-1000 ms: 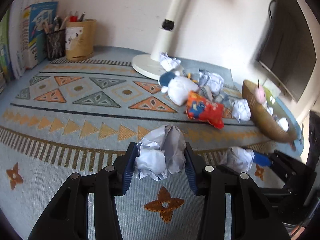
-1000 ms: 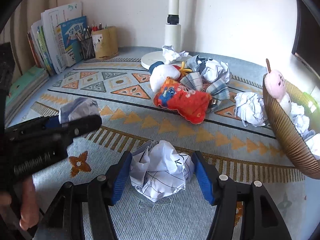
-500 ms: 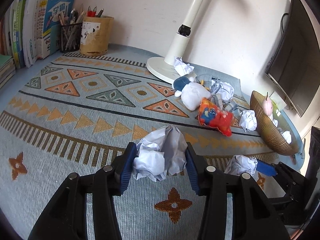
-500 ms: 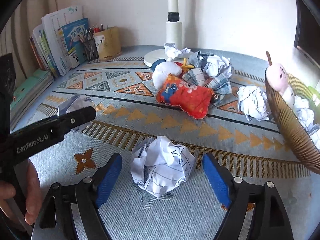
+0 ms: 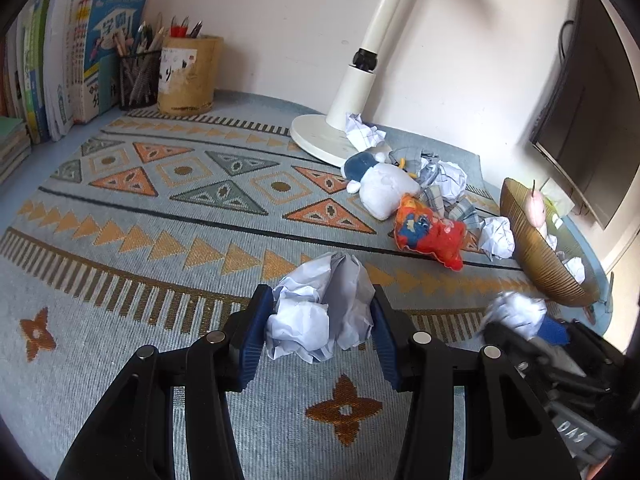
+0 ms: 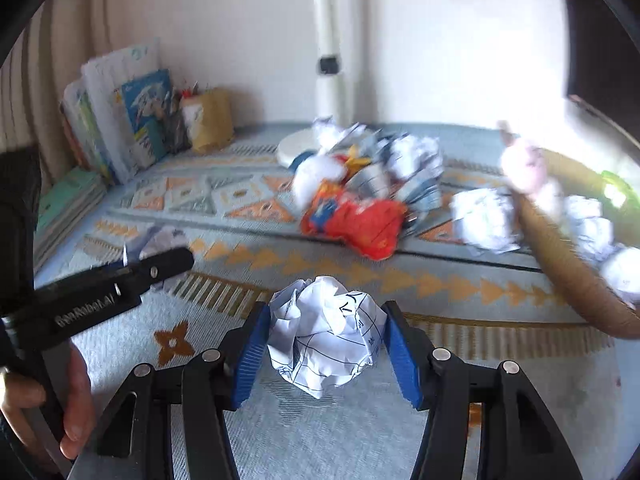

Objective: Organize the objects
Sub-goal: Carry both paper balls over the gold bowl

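On patterned rug: two paper wads, one per gripper.
Left gripper [image 5: 320, 334]: clamped on crumpled paper [image 5: 322, 312].
Right gripper [image 6: 326, 346]: jaws just closing, pads at lined paper ball [image 6: 326, 338].
Next: firm squeeze, lift, drop into woven basket [image 6: 568, 276] w/o snagging rim.

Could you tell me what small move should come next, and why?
Probably carry both paper balls to the brown basket. The left gripper and the right gripper, whose fingers have just closed in, each pinch a crumpled paper ball, and crumpled paper already lies in that basket.
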